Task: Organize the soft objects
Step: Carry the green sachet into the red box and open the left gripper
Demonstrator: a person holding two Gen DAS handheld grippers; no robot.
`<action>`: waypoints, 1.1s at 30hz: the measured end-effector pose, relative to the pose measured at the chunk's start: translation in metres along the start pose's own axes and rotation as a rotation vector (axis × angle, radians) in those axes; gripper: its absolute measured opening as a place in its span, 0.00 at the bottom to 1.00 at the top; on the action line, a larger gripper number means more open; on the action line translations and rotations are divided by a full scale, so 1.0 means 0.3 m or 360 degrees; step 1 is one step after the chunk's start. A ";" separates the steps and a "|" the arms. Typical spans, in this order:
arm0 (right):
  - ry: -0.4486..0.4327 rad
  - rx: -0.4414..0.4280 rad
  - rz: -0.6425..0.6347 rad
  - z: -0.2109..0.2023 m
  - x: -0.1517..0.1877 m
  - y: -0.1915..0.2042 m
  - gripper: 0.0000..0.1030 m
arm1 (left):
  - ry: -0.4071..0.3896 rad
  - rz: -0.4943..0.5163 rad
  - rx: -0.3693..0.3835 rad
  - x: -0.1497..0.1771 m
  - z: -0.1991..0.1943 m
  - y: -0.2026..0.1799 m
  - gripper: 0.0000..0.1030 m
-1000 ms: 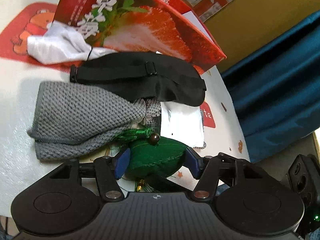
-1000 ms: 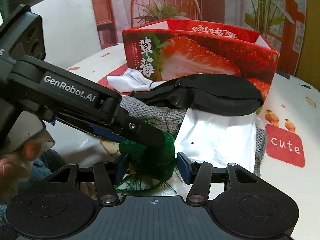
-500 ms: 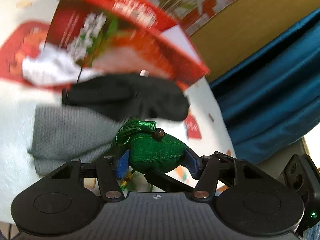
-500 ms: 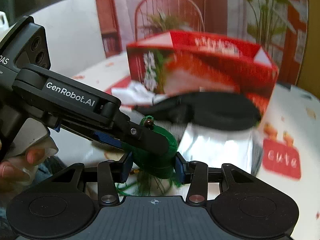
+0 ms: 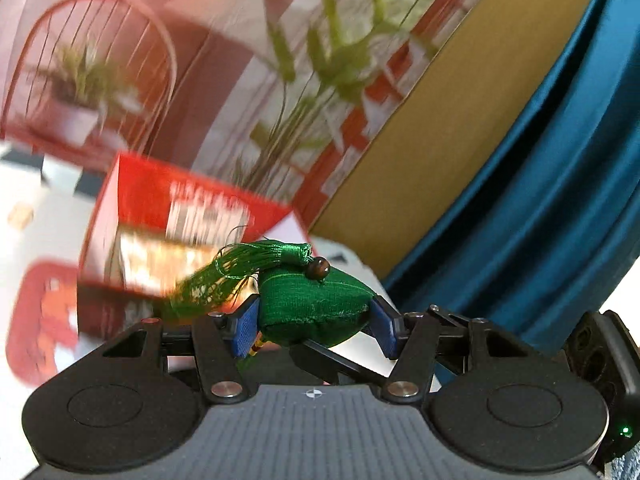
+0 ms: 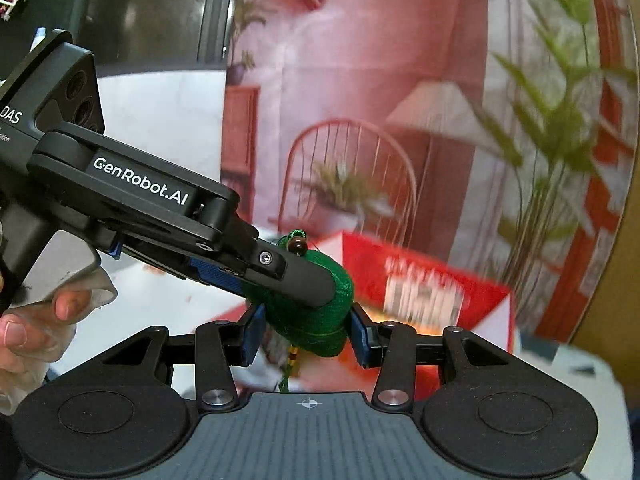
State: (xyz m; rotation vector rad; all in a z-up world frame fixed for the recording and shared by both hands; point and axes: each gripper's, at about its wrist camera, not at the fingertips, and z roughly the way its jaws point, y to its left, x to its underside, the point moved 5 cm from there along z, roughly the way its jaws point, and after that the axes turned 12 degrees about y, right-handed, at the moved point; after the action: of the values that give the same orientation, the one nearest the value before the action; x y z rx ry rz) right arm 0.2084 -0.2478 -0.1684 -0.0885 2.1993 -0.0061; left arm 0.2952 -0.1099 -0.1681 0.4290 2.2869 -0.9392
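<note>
Backing the white table [image 5: 48, 216] — pink plant-printed backdrop [image 5: 224, 80]; blue curtain [image 5: 560, 200].

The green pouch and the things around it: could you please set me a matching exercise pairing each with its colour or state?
Things:
1. pouch
2. box
3. bead
4. curtain

Descriptions:
A. blue, hanging at the right
B. brown, on top of the pouch
C. green, gripped by the left gripper and the right gripper
D. red, open-topped, behind the pouch

Pairs: 1-C, 2-D, 3-B, 4-A
</note>
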 end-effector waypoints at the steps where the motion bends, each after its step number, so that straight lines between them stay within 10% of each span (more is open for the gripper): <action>1: -0.0026 0.0010 -0.0006 -0.003 -0.027 -0.008 0.40 | -0.0026 0.0027 -0.0008 -0.028 -0.011 -0.011 0.59; 17: -0.0275 0.0128 -0.0079 0.074 -0.298 -0.171 0.40 | -0.0198 0.0220 -0.0044 -0.315 0.013 -0.074 0.59; 33: 0.0010 0.0004 0.0047 0.404 -0.138 -0.256 0.40 | 0.0099 0.0037 -0.0151 -0.261 0.307 0.194 0.59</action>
State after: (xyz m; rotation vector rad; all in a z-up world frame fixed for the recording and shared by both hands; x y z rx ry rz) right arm 0.3352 -0.3182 -0.2037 -0.0544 2.2065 0.0073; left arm 0.4224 -0.1404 -0.1979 0.4487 2.3664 -0.8122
